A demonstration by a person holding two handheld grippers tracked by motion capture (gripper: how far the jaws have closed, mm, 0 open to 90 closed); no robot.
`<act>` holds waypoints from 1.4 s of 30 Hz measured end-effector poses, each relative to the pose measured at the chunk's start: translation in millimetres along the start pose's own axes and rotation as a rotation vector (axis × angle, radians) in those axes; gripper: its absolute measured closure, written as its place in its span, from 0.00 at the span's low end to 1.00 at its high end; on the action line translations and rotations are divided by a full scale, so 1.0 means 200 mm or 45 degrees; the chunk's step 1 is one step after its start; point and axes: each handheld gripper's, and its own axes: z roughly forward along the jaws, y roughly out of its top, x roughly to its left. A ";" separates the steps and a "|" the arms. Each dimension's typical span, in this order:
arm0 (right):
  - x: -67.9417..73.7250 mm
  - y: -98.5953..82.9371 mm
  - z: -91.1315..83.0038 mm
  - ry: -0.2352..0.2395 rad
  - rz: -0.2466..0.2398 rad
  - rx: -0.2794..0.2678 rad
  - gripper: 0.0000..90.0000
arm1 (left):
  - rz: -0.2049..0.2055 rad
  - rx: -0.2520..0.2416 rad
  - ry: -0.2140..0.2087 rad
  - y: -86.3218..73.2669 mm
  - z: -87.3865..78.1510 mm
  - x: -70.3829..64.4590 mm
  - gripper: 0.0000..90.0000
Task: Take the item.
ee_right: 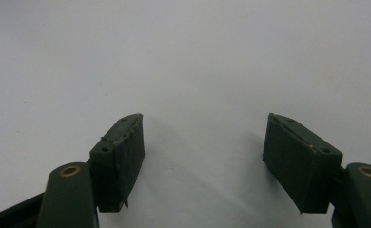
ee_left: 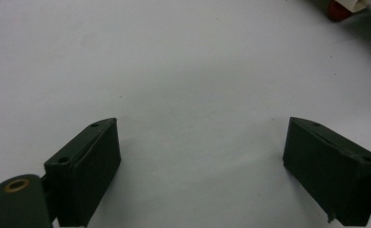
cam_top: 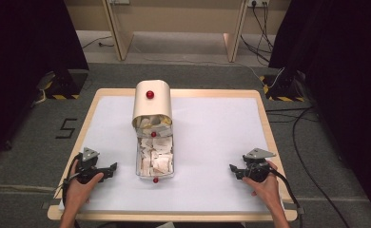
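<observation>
- Two hand-held grippers rest on the white table top (cam_top: 212, 142), one at each near corner, well apart from each other.
- One left gripper (cam_top: 108, 170) sits just beside the near left corner of the tray, held in the person's left hand (cam_top: 81, 185); in the left gripper view (ee_left: 200, 156) its jaws stand wide apart with bare white surface between them — nothing gripped.
- One right gripper (cam_top: 235, 171) lies near the table's right edge in the person's right hand (cam_top: 265, 185); in the right gripper view (ee_right: 202, 152) its jaws also stand wide, nothing between them.
- One open metal tray (cam_top: 139, 161) lies between the two grippers, left of the table's middle, filled with pale paper packets (cam_top: 156, 154) too many and too jumbled to count.
- One cream box with a rounded top (cam_top: 151, 107) stands at the tray's far end, touching it, more packets showing at its open mouth.
- Three red knobs show in the high view — one on the box (cam_top: 150, 94), one where tray meets box (cam_top: 153, 134), one at the tray's near end (cam_top: 155, 180).
- One red knob edges into the top right corner of the left gripper view (ee_left: 338, 9).
- Two grey three-cornered plates top the grippers, one each.
</observation>
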 end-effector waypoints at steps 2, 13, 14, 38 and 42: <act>0.00 0.00 0.00 0.000 0.001 0.002 0.34 | 0.003 0.003 -0.001 0.00 0.00 0.00 0.13; 0.02 0.01 -0.01 -0.021 0.006 0.003 0.34 | 0.000 0.001 -0.001 0.00 0.00 0.00 0.13; 0.03 0.02 -0.02 -0.022 0.009 -0.014 0.34 | 0.000 0.000 -0.001 0.00 0.00 0.00 0.13; 0.46 0.28 -0.14 0.200 -0.162 -0.237 0.40 | -0.001 0.000 -0.001 0.00 0.00 0.00 0.13; 0.52 0.32 -0.14 0.250 -0.183 -0.253 0.43 | -0.001 0.000 -0.001 0.00 0.00 0.00 0.13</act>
